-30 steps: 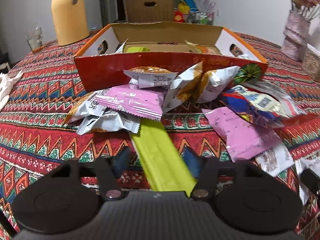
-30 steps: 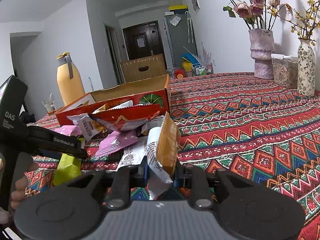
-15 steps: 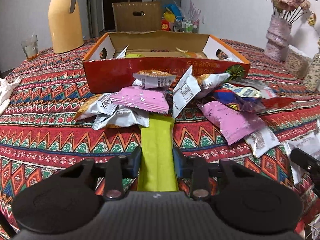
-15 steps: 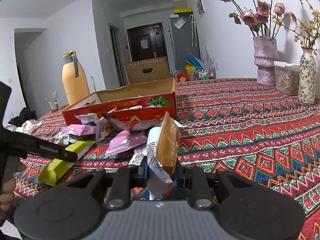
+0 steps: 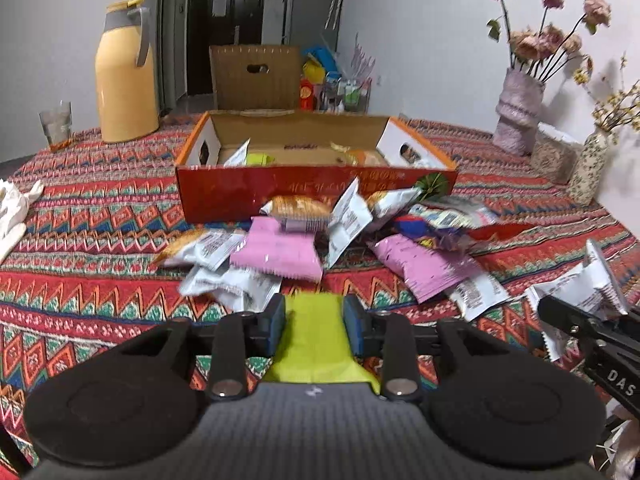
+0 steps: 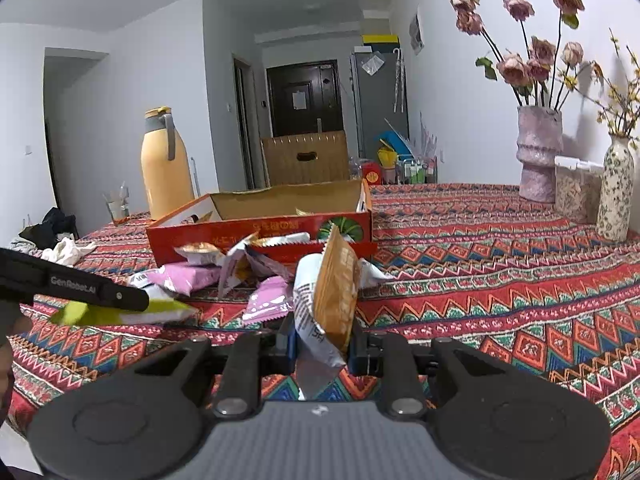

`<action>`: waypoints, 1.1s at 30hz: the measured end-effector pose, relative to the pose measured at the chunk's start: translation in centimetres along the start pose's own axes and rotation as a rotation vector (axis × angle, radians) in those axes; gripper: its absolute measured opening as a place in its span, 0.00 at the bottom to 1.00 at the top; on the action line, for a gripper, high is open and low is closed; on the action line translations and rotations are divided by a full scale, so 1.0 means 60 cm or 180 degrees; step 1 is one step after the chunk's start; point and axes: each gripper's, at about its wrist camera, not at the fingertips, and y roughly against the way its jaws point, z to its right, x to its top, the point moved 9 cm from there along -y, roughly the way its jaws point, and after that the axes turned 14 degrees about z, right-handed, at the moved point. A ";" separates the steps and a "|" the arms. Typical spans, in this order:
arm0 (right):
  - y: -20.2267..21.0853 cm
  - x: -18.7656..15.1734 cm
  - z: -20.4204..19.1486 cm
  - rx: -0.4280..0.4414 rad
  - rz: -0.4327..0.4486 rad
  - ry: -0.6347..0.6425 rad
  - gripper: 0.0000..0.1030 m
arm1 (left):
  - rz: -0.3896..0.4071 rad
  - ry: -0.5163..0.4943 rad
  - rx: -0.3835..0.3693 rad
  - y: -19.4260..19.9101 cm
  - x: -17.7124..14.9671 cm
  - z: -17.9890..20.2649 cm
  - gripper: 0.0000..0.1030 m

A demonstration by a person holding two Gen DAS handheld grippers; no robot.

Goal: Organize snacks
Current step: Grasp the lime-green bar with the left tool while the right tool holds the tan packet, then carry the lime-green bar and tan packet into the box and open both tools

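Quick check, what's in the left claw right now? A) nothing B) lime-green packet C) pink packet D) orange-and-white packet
B: the left claw is shut on the lime-green packet, whose sides sit between the blue pads; the orange-and-white packet is in the right claw, and the pink packet lies on the tablecloth.

walls (image 6: 152, 92): white | door (image 6: 306, 96): dark | tablecloth (image 6: 500, 264): patterned red

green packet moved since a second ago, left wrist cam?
Yes. The green packet has slid out from under the pink packet, toward the camera and away from the red box, clamped in the left gripper.
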 end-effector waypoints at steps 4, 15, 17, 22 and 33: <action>0.001 0.007 -0.010 0.0027 0.0024 0.0045 0.21 | 0.0021 0.0006 -0.0042 0.006 0.007 0.000 0.06; 0.002 -0.004 -0.019 0.0048 -0.0041 0.0062 0.21 | -0.0315 0.0002 0.0037 -0.014 -0.049 -0.015 0.58; 0.002 -0.009 -0.019 0.0056 -0.0064 0.0058 0.21 | -0.0368 -0.0004 0.0018 -0.018 -0.058 -0.015 0.58; 0.005 -0.020 -0.022 0.0072 -0.0108 0.0051 0.21 | -0.0522 -0.0072 0.0035 -0.035 -0.086 -0.010 0.48; 0.018 -0.007 -0.028 0.0081 -0.0032 0.0079 0.21 | -0.0242 -0.0124 0.0018 -0.002 -0.053 -0.006 0.33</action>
